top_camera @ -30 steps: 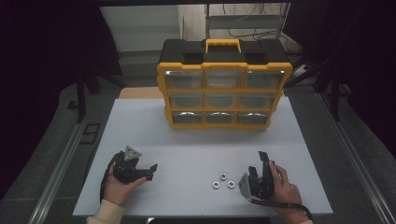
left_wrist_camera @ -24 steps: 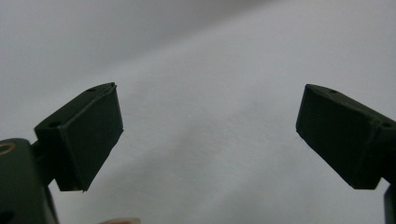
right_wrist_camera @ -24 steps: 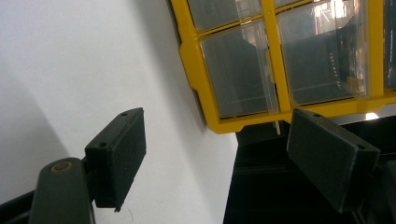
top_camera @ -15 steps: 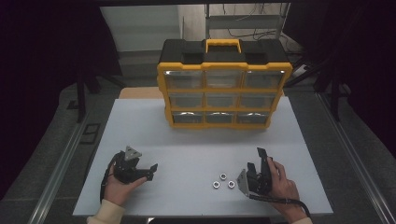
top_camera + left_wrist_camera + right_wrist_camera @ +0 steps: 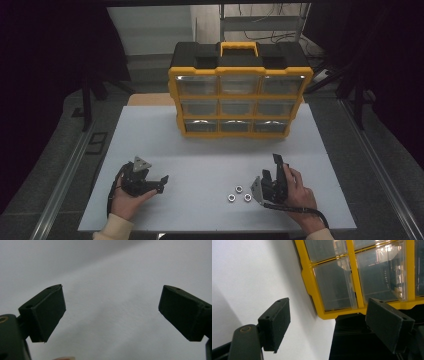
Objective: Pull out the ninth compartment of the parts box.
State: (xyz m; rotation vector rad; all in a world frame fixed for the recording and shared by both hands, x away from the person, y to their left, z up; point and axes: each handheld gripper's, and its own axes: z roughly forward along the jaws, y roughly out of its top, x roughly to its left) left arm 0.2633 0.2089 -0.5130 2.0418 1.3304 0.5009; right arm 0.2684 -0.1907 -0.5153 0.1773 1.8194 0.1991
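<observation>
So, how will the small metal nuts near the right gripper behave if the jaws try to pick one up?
The nuts look small, hard and low on the white table, so the wide jaws may slide over them. Lying flat, they probably will not roll, but a push may scatter all three.

The left hand [image 5: 131,196] rests near the table's front-left corner, its left gripper [image 5: 161,181] lying level with jaws spread wide and nothing between them. Near the front-right corner, the right hand [image 5: 296,191] holds the right gripper [image 5: 276,161] rolled on edge, jaws wide apart and bare.
</observation>
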